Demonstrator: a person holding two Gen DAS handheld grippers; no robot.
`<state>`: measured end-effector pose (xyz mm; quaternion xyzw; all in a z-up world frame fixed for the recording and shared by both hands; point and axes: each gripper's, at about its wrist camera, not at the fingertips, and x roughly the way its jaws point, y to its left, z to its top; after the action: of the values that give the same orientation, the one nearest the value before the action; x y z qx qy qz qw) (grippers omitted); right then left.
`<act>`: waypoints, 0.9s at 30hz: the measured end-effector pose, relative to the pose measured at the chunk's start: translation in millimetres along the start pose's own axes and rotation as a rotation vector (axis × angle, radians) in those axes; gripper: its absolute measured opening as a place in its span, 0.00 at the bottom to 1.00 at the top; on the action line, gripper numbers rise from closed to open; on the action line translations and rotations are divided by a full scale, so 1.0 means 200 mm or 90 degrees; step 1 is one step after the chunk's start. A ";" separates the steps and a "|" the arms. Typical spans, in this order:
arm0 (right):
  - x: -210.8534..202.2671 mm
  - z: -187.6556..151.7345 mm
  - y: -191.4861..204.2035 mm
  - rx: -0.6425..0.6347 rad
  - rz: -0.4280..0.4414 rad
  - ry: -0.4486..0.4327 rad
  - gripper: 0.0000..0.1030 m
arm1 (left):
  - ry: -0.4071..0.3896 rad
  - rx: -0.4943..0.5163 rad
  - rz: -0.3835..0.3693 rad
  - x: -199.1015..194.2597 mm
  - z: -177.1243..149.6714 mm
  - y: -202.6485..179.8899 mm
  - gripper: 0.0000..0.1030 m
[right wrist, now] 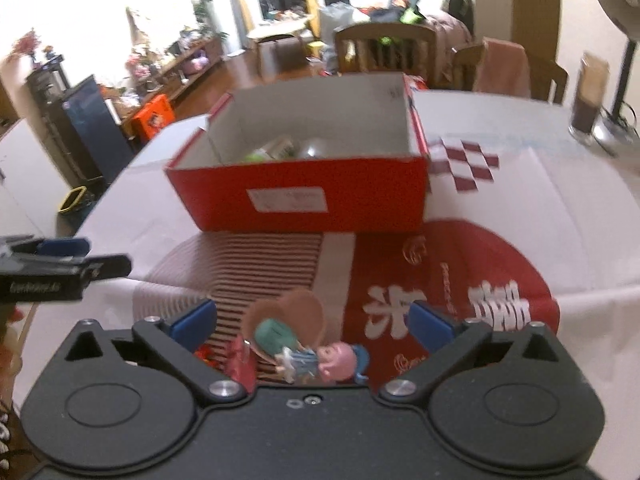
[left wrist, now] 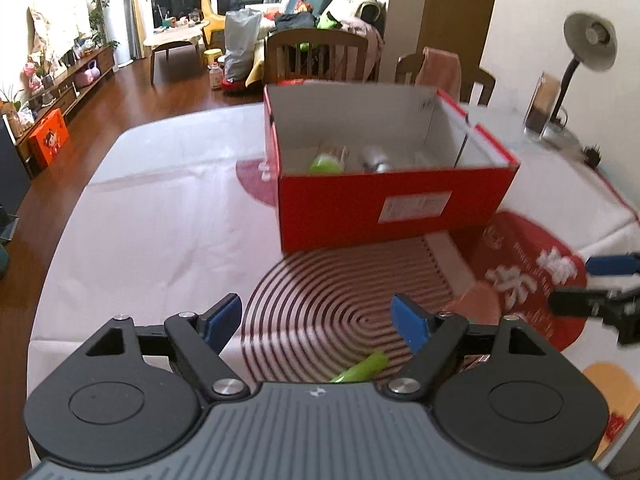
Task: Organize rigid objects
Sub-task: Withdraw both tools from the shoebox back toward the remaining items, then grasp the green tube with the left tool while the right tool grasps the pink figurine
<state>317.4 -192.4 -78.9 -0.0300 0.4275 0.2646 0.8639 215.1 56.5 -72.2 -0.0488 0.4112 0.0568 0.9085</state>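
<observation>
Down at the near edge, the left gripper [left wrist: 316, 322] hangs over the tablecloth [left wrist: 160, 208] with its blue pads spread wide and nothing between them; a green tube-like object [left wrist: 362, 368] lies on the striped circle print just under it, partly hidden by the gripper body. On the other side, the right gripper [right wrist: 314, 322] stands just as wide, empty too, and right below its fingers lies a little cartoon figure [right wrist: 324, 360] with a pink face and blue cap, flat on the cloth, next to a teal-and-brown toy piece [right wrist: 280, 330] and a small red item [right wrist: 240, 364] too blurred to name. Each gripper shows at the edge of the other's view, side by side over the red print. Further on, the red cardboard box [left wrist: 384, 208] sits open on the cloth, well beyond both sets of fingers, white label facing us. Inside, a green-capped item [left wrist: 326, 164] and a silvery rounded thing [left wrist: 376, 160] rest on the bottom. Past it, a glass jar [right wrist: 588, 96] and a desk lamp [left wrist: 588, 44] at the far right, wooden chairs [left wrist: 316, 56] behind the table.
</observation>
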 end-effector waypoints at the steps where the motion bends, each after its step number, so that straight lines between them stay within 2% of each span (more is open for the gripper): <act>1: 0.02 -0.01 -0.01 0.006 -0.005 0.003 0.99 | 0.006 0.005 0.003 0.02 -0.02 0.00 0.79; 4: 0.08 -0.04 -0.03 0.024 -0.028 0.015 0.99 | 0.033 0.018 0.019 0.10 -0.09 0.00 0.79; 10: 0.18 -0.07 -0.06 0.055 -0.053 0.044 0.99 | 0.078 0.019 0.015 0.23 -0.17 0.01 0.79; 22: 0.30 -0.15 -0.06 0.065 -0.064 0.076 0.98 | 0.096 0.082 0.021 0.32 -0.22 -0.07 0.79; 27: 0.29 -0.21 -0.04 0.028 -0.050 0.080 0.97 | 0.092 0.105 0.012 0.33 -0.24 -0.10 0.78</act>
<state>319.3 -187.1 -150.7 -0.0446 0.4850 0.2186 0.8456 226.1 33.8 -152.6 0.0261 0.4795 0.0275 0.8767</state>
